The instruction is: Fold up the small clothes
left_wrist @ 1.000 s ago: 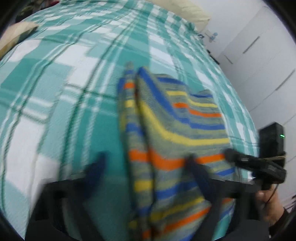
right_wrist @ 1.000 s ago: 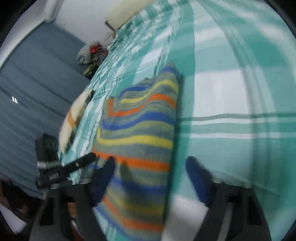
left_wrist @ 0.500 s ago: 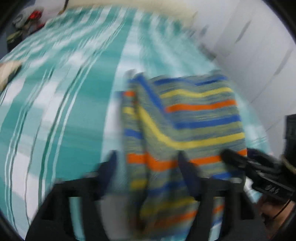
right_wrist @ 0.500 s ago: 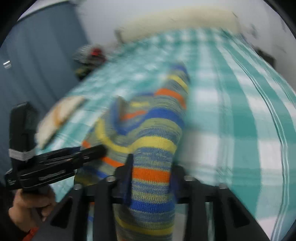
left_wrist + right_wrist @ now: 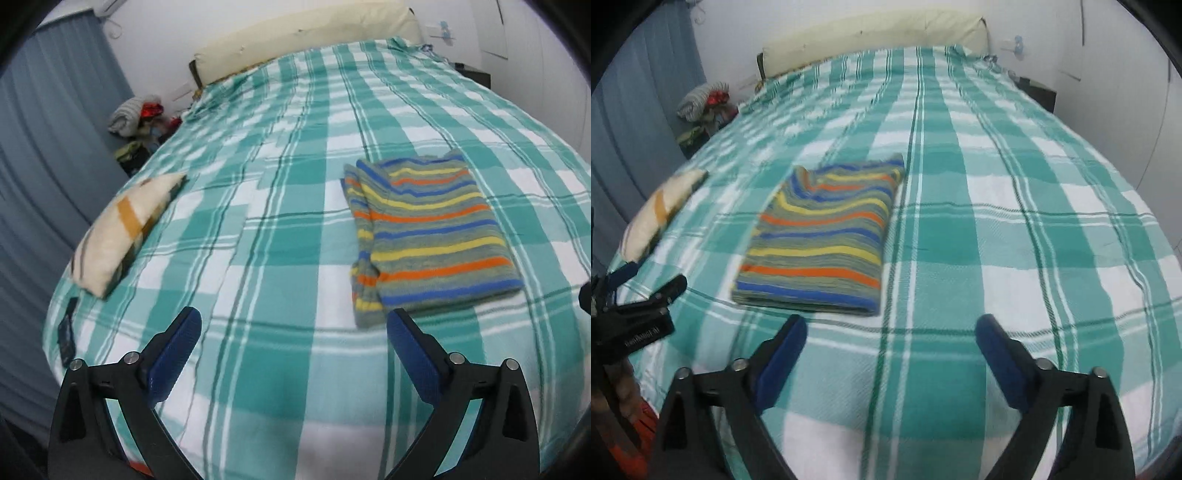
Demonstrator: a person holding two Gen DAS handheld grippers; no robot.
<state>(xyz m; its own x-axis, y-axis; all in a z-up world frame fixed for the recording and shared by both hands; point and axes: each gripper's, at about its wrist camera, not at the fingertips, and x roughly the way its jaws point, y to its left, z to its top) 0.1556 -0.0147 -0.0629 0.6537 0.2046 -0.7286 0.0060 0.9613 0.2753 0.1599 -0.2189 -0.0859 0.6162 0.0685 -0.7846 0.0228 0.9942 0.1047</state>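
Now both grippers hang spread and empty over the bed [image 5: 280, 236], their jaws having just been opening with nothing between them. The left gripper [image 5: 293, 334] has the sweater [image 5: 428, 236] just ahead and to its right; the right gripper [image 5: 890, 332] has it just ahead and to its left. Folded flat, the sweater looks soft, light and floppy, likely to sag and unfold if lifted by one corner. Better to pinch through all layers at the thick near edge, one gripper per corner.
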